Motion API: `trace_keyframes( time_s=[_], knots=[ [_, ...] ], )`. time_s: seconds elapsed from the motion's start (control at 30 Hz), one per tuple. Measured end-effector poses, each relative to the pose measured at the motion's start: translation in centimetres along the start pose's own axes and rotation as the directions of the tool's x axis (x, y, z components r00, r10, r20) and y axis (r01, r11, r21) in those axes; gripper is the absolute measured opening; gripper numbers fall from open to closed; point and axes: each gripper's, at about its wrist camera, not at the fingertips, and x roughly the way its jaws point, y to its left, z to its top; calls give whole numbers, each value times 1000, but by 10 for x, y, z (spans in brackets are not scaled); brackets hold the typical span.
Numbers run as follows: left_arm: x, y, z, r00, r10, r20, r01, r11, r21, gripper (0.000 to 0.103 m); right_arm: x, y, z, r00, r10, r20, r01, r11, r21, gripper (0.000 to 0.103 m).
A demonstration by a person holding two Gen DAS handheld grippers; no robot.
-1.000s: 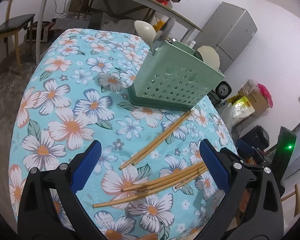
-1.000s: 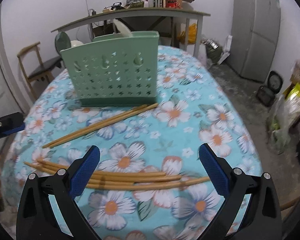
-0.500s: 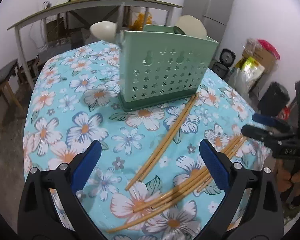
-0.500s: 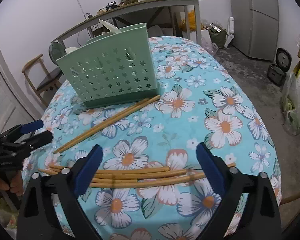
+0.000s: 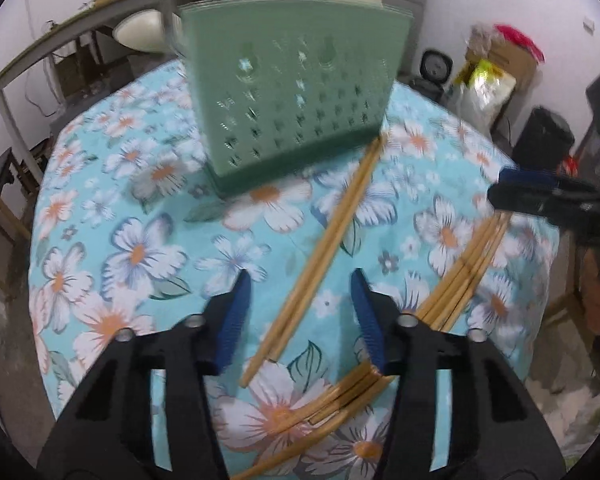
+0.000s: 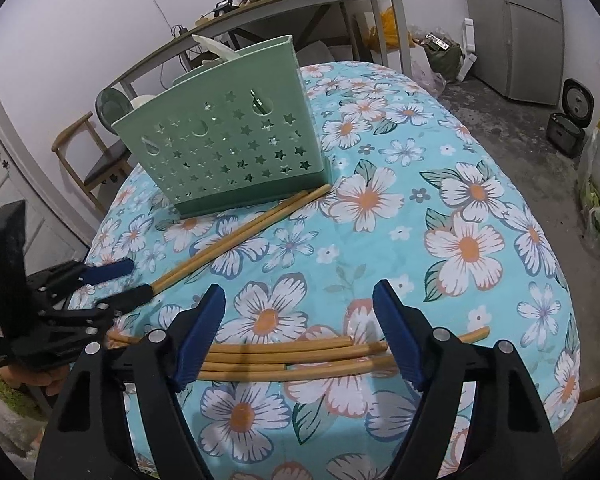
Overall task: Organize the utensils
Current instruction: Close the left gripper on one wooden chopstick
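While the left gripper (image 5: pixel 300 312), jaws just narrowed and not yet pinching, straddles the chopstick pair (image 5: pixel 332 240) lying up to the green holder (image 6: pixel 224 148), centre it before closing; right gripper (image 6: pixel 300 336), narrowing, unclenched, straddles the chopstick bundle (image 6: pixel 292 360).

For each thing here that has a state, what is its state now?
left gripper: open, jaws just closing around the chopstick pair
chopstick pair: flat on table, far end beside holder
right gripper: open, jaws just closing over the bundle
chopstick bundle: flat on table
green holder: upright
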Motion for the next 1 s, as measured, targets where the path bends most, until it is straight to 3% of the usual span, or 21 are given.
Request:
trace_keyframes(
  time_s=[0.13,0.4,0.53,0.87,1.0],
  knots=[
    [16,-3,-2,997,29,-65,-27,999,25,24,-1,0,-1,1000,-2,1,2,1000,3,74],
    [6,-7,-2,997,10,-79,-8,1000,26,13,-5,1,-3,1000,-1,2,1,1000,4,72],
    [-16,-7,-6,994,-57,-93,56,998,-17,10,-5,1,-4,1000,0,2,0,1000,4,71],
    [-53,-7,-37,963,-233,-133,212,965,-152,7,-1,5,-6,1000,13,-10,-12,1000,3,71],
    [-53,-5,-40,971,-211,-113,193,969,-152,23,1,6,-6,1000,18,-15,-18,1000,4,71]
  ],
)
